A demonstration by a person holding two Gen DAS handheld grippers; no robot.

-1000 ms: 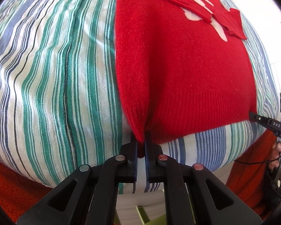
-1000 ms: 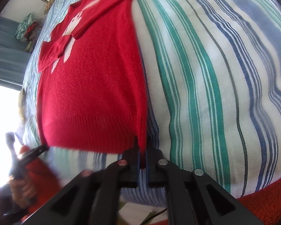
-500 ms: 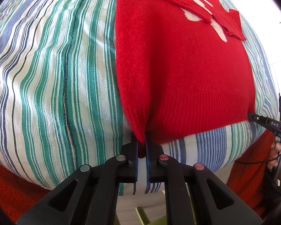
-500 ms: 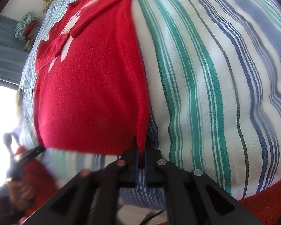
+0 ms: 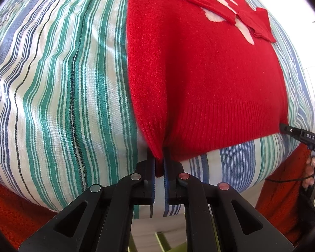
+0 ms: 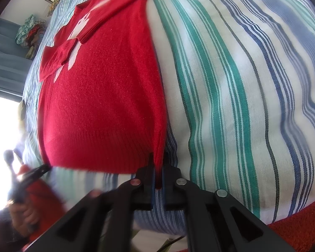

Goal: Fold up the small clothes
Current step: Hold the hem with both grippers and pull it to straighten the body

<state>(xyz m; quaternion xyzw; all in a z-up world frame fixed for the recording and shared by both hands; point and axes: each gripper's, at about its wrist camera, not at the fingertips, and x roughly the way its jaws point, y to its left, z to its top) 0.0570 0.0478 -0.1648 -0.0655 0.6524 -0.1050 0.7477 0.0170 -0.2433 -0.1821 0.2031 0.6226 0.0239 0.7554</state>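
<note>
Almost nothing has shifted since the earlier frames: both grippers hold the same 2 hem corners, and only the right wrist view has slid a touch, so the sweater sits slightly differently in it.

The red sweater point(image 5: 201, 79) lies flat on the striped bedcover point(image 5: 58, 88), with its ribbed hem point(image 5: 224, 121) nearest the cameras and its neck end at the far side. Its long axis runs from hem to neck, away from the person, roughly along the stripes. Both sleeves appear already folded across the chest, over a white motif point(image 5: 216, 6).

The left gripper point(image 5: 160, 161) is clamped on the hem's left corner, a pinch of red knit showing between its blue pads. The right gripper point(image 6: 158, 169) is clenched on the opposite corner in the same way; from the left wrist view its tip point(image 5: 294, 133) meets the hem's far corner.

The step in hand looks like carrying the hem up and over to the neck. To do it well, I would lift both corners together and level, keep the hem taut between them so the knit does not sag, and lay it square on the shoulders without dragging the folded sleeves out. The knit is soft and stretchy, so uneven pulling would likely skew the fold.

Beyond the bed edge, orange-red cloth point(image 5: 8, 208) shows at the bottom of both views.
</note>
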